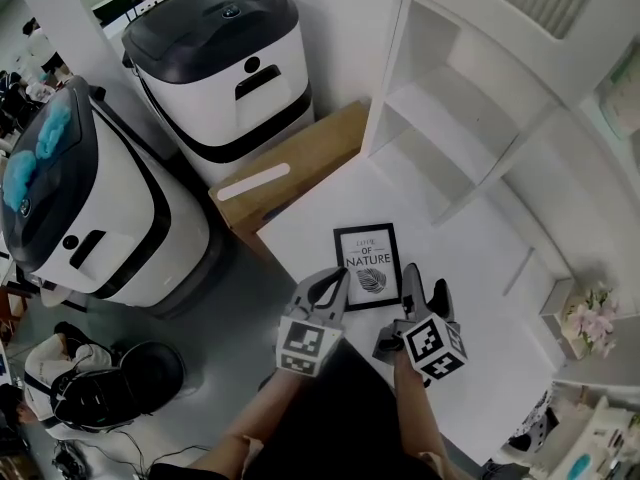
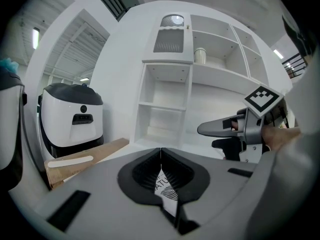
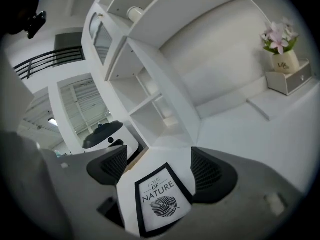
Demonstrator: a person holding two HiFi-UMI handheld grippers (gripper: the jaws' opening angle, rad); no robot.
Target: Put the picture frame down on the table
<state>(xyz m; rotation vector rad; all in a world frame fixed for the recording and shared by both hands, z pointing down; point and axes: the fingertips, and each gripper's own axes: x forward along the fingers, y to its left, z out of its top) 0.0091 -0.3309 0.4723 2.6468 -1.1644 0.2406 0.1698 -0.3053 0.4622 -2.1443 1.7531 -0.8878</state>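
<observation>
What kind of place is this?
Probably a mock home corner inside a lab or hall: white shelving, a picture frame on a white table, two large white-and-black machines beside it.

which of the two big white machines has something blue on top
The left machine, nearer the person: blue patches show on its dark lid. The back machine, beside the brown board, has a plain dark lid.

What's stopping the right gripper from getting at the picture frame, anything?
Probably nothing, so yes. The right gripper has its jaws apart, and the picture frame lies flat on the table just ahead of them with nothing between.
</observation>
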